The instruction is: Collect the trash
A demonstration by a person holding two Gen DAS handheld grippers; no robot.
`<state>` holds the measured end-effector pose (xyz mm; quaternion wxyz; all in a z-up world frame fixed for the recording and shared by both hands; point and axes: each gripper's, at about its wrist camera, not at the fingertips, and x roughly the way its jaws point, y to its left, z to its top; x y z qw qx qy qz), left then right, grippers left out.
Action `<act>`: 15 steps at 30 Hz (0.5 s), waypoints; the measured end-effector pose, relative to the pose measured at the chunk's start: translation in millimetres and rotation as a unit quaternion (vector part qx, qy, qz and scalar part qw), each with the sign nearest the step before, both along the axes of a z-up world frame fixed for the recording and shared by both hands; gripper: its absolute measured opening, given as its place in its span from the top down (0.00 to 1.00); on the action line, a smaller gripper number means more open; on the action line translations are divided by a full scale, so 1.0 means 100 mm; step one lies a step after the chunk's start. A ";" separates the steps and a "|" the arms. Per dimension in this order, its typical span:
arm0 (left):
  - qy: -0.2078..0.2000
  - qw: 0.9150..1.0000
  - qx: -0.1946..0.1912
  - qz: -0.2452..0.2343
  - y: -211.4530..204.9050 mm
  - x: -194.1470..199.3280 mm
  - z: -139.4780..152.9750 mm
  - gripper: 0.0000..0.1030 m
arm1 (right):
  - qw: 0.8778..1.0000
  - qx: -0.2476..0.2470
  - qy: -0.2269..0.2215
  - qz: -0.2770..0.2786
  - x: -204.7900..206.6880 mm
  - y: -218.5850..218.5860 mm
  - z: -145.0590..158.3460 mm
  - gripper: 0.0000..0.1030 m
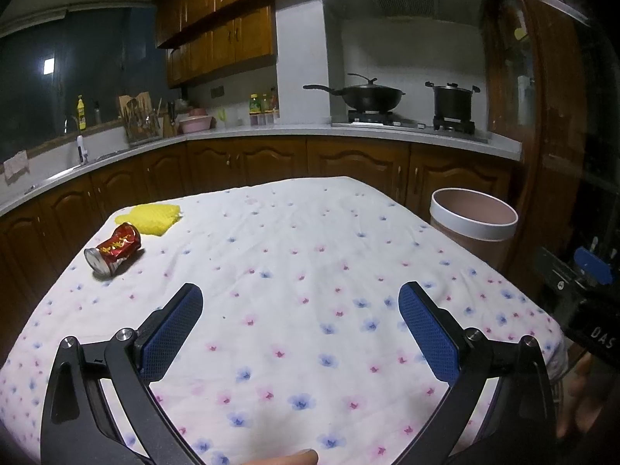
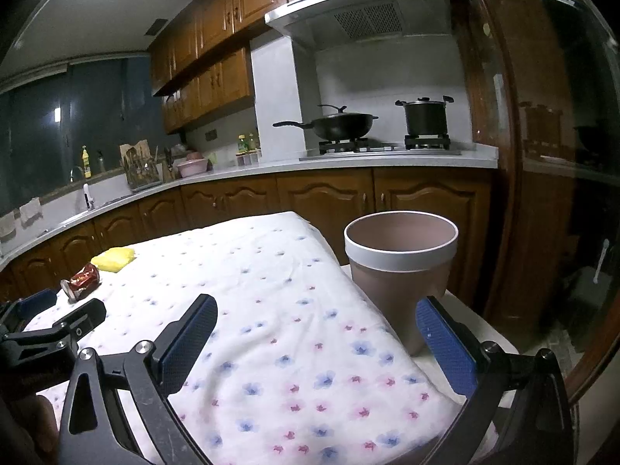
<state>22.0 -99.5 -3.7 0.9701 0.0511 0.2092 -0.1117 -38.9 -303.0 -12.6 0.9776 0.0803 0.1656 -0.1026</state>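
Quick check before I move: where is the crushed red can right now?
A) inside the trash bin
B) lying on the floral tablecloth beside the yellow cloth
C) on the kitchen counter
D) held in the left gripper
B: the crushed red can lies on its side on the floral tablecloth next to the yellow cloth; the left gripper is open and empty.

Table under white floral cloth: crushed red can on its side near the far-left corner, yellow cloth just beyond it.
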 end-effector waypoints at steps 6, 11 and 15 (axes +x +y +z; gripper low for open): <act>-0.004 1.000 -0.001 0.000 0.00 -0.01 0.01 0.00 | 1.000 -0.002 -0.008 0.003 -0.03 0.00 0.00 0.00; -0.005 1.000 -0.001 0.001 0.00 -0.02 0.03 0.00 | 1.000 -0.001 -0.008 0.004 -0.03 0.03 0.00 0.00; -0.006 1.000 -0.002 0.002 0.00 -0.02 0.03 0.00 | 1.000 -0.001 -0.008 0.004 -0.03 0.03 0.01 0.00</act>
